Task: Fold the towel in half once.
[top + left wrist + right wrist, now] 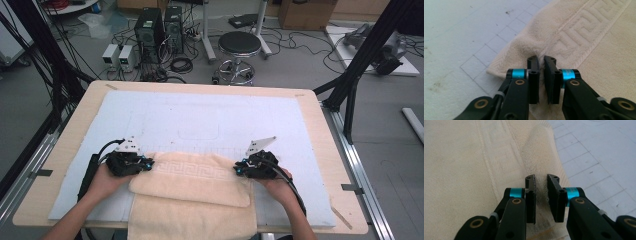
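Towel (pixel 192 182) lies folded at the bench's (pixel 310 107) near edge; left tongs (pixel 541 65) and right tongs (pixel 540 185) each pinch a fold corner, open mat (pixel 200 117) beyond.

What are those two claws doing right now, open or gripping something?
Left claw: shut on the towel, pinching a fold at its edge.
Right claw: shut on the towel's opposite edge.

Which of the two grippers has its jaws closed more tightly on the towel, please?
The left gripper: barely a sliver of towel shows between its jaws, whereas the right gripper leaves a wider gap.
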A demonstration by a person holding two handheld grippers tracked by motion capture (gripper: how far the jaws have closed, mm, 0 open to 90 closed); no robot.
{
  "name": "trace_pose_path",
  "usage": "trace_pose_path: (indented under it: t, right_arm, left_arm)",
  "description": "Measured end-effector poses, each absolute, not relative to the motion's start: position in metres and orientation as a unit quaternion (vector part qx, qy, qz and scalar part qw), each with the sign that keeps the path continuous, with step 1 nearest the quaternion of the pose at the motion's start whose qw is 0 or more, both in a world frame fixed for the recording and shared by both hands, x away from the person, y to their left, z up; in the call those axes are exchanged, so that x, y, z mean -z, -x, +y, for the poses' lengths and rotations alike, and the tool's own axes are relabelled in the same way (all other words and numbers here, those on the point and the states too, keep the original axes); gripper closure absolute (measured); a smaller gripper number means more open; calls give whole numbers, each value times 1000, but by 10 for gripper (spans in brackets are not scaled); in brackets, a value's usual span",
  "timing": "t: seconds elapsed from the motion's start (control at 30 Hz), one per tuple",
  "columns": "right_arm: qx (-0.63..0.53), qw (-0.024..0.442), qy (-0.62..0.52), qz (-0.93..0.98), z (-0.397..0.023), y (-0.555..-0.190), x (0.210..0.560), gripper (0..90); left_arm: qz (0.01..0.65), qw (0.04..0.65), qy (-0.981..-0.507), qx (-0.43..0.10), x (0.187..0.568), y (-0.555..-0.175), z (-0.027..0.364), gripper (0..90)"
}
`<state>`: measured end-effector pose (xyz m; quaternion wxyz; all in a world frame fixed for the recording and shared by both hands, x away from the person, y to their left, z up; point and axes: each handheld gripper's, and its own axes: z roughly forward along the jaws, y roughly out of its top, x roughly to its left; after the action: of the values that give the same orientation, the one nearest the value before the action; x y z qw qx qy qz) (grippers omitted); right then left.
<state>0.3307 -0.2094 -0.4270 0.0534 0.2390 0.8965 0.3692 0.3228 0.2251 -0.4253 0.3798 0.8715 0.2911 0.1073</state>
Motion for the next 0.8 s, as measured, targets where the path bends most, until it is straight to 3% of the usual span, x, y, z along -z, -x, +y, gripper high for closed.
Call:
trace_pose_path:
  t: [0.2, 0.8]
  right_arm:
    - [-389, 68, -238, 887, -212, -329, 419, 828]
    - [-432, 84, -220, 871, -217, -313, 388, 832]
  left_arm:
    - [294, 397, -863, -105, 419, -321, 228, 842]
    - [280, 435, -846, -130, 392, -299, 234, 837]
